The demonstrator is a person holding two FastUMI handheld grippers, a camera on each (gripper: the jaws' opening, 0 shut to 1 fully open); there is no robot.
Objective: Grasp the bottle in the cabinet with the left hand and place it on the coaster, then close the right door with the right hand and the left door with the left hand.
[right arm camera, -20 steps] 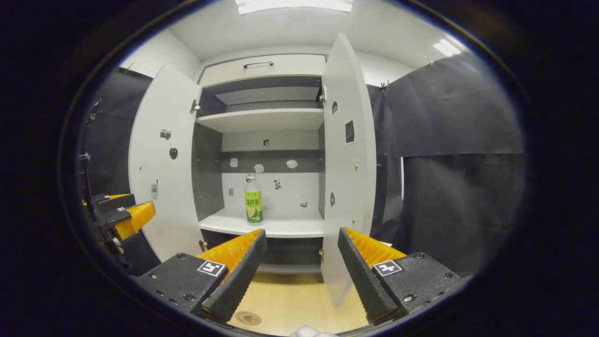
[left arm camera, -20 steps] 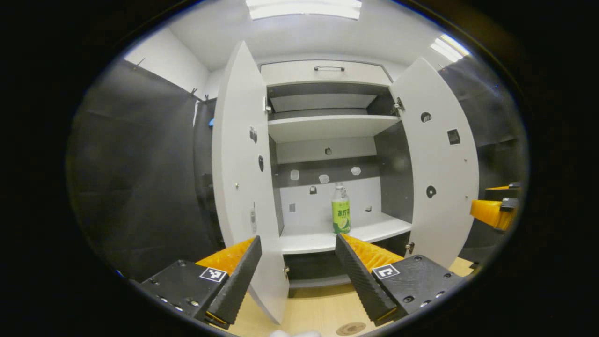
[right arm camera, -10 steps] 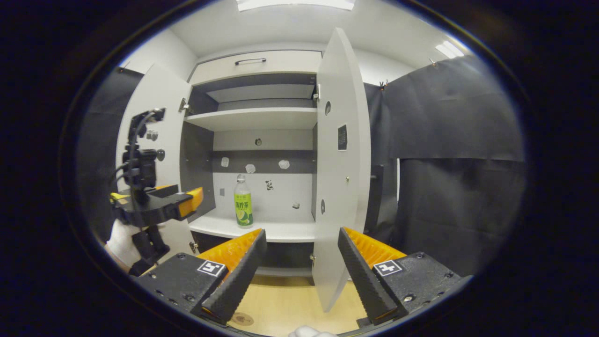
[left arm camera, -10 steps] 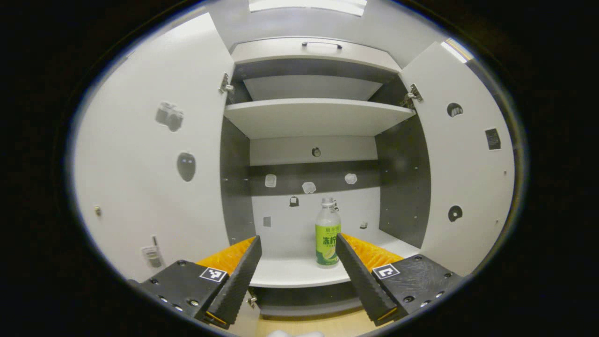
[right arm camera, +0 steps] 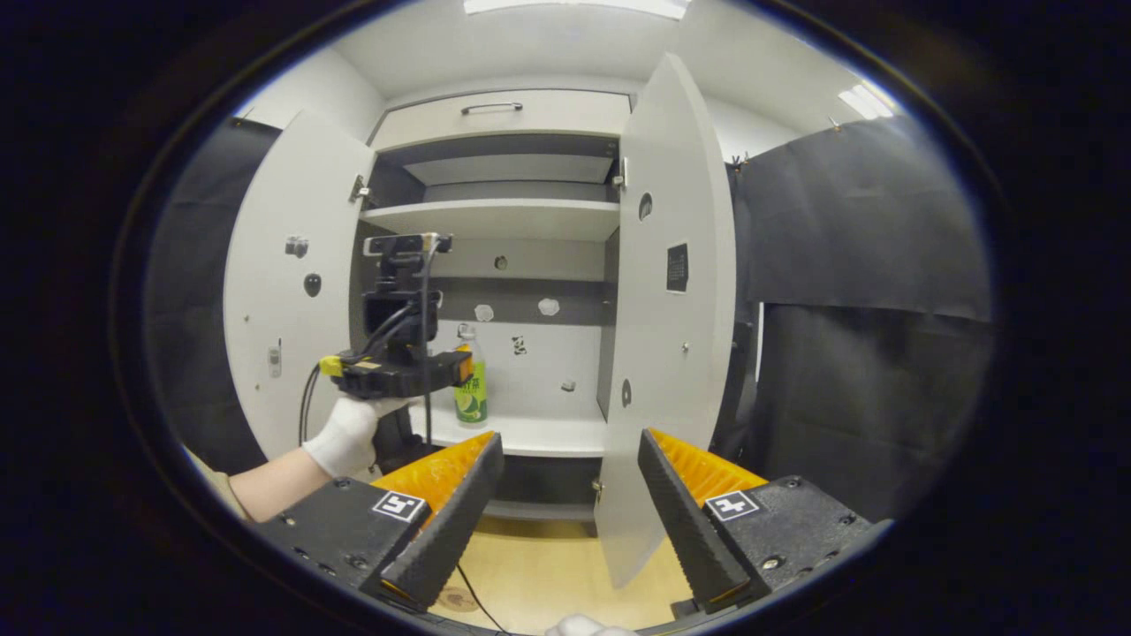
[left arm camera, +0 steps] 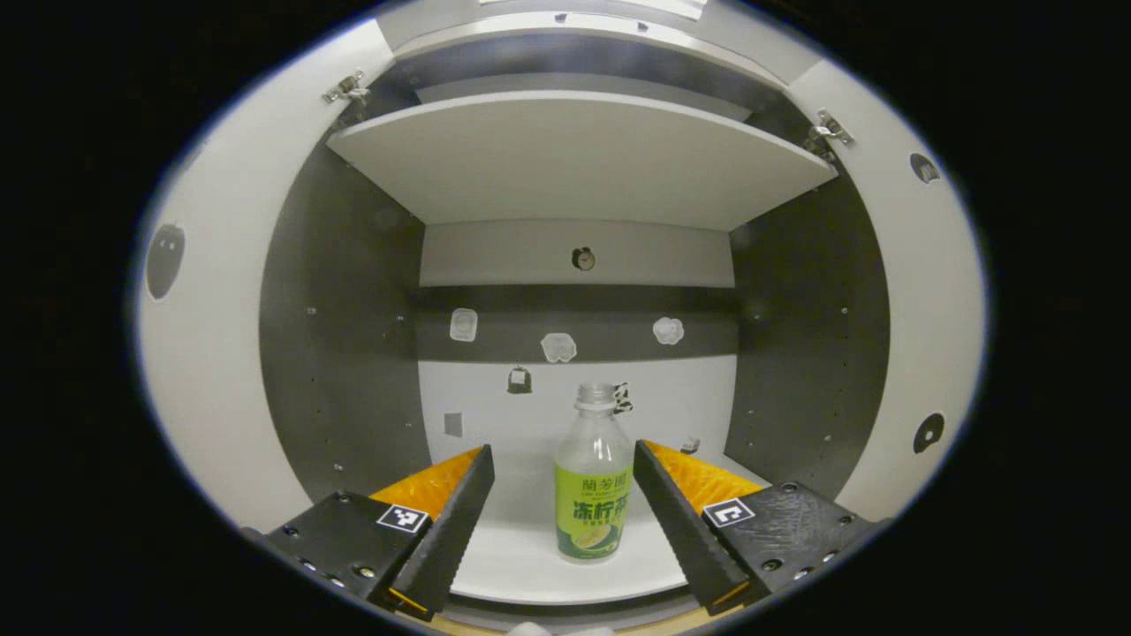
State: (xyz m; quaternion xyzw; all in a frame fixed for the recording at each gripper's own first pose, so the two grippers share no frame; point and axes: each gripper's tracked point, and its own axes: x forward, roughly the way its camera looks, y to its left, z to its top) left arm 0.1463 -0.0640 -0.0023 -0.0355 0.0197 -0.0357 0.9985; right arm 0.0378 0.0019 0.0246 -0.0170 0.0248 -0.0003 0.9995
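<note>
A clear bottle (left arm camera: 594, 484) with a green label stands upright on the cabinet's lower shelf (left arm camera: 517, 565). My left gripper (left arm camera: 563, 450) is open, its fingers on either side of the bottle, which sits nearer the right finger and is not pinched. In the right gripper view the left gripper (right arm camera: 459, 369), held by a gloved hand (right arm camera: 349, 435), reaches into the cabinet and partly hides the bottle (right arm camera: 473, 393). My right gripper (right arm camera: 570, 437) is open and holds nothing, back from the cabinet. The right door (right arm camera: 673, 336) and left door (right arm camera: 287, 300) stand open. A round brown coaster (right arm camera: 458, 599) lies on the wooden table.
An upper shelf (left arm camera: 574, 159) spans the cabinet above the bottle. Small stickers dot the back wall (left arm camera: 557, 346). A black cable (right arm camera: 473, 601) trails over the wooden table (right arm camera: 539, 574) beside the coaster. Black cloth (right arm camera: 866, 265) hangs right of the cabinet.
My left gripper has pushed forward into the cabinet, so the bottle now stands between its open fingers. The right gripper has hardly moved.
</note>
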